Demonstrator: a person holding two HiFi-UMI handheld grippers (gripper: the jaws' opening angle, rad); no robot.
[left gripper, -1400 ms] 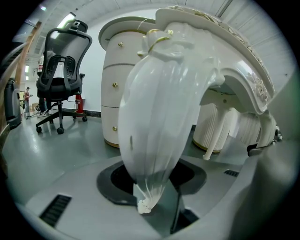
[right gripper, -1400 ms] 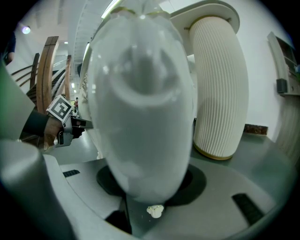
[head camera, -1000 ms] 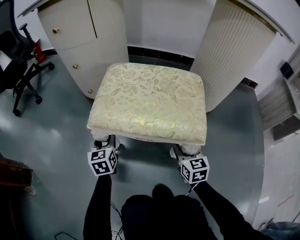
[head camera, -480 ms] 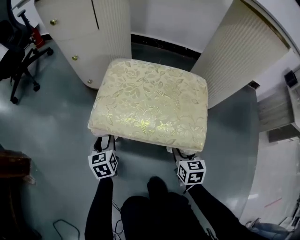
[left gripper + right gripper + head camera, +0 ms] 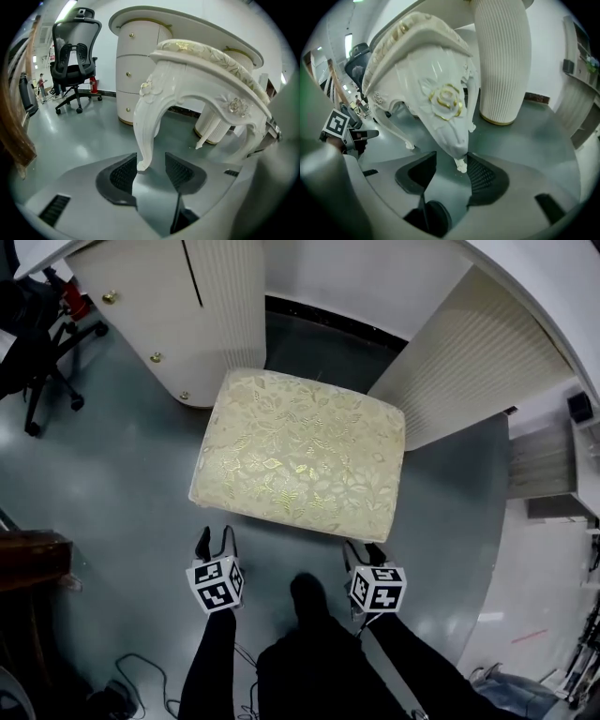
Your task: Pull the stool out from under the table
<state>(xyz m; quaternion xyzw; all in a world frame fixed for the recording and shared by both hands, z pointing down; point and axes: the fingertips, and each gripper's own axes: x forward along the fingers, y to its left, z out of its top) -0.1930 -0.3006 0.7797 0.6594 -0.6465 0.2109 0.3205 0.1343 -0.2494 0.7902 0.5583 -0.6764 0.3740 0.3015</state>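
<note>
The stool (image 5: 300, 454) has a cream and gold floral cushion and carved white legs. It stands on the grey floor in front of the gap between the table's two ribbed pedestals. My left gripper (image 5: 215, 542) sits just short of the stool's front left corner, open. In the left gripper view the front left leg's foot (image 5: 142, 161) shows at the tips of the left gripper (image 5: 151, 158), beside the left pad, with a gap to the right pad. My right gripper (image 5: 363, 551) is at the front right corner, its jaws opening. The front right leg's foot (image 5: 461, 164) stands loose between the tips of the right gripper (image 5: 452, 157).
The left pedestal (image 5: 187, 315) with small gold knobs and the right pedestal (image 5: 469, 362) flank the stool's back. A black office chair (image 5: 37, 324) stands at far left. A brown wooden piece (image 5: 33, 559) and cables (image 5: 141, 676) lie near my left side.
Both grippers have drawn back from the stool's front legs, where they were tucked under the cushion's edge. The head view has lifted and shows more floor in front of the stool.
</note>
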